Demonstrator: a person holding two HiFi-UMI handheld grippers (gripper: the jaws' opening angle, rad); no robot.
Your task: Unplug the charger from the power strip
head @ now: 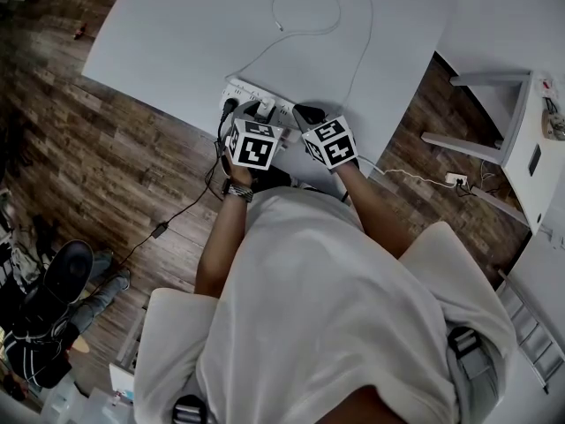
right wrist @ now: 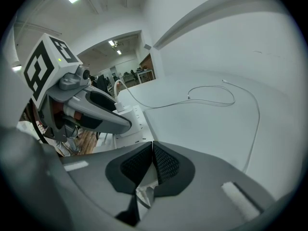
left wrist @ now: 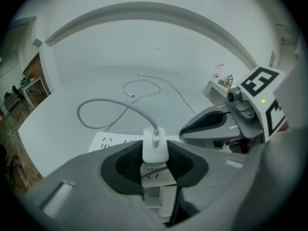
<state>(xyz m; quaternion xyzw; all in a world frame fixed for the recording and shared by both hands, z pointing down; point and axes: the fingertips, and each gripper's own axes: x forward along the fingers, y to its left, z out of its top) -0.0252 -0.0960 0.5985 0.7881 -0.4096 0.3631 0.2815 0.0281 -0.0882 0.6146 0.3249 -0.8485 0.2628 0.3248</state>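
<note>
A white power strip [head: 252, 93] lies at the near edge of the white table [head: 177, 34]. A white charger [left wrist: 155, 147] stands plugged into the power strip [left wrist: 110, 141], and its white cable [left wrist: 103, 105] loops away across the table. My left gripper [left wrist: 155, 159] is shut on the charger, one dark pad against each side. In the head view my left gripper [head: 263, 113] is at the strip's middle and my right gripper [head: 305, 116] at its right end. The right gripper [right wrist: 153, 154] is shut, pads touching, nothing between them, just above the strip's end [right wrist: 132, 124].
A black plug [head: 231, 106] sits in the strip's left end, and its cord drops to the wood floor [head: 106, 166]. A white shelf unit [head: 530, 148] and a floor socket [head: 455, 180] are at right. A dark chair [head: 62, 281] stands at lower left.
</note>
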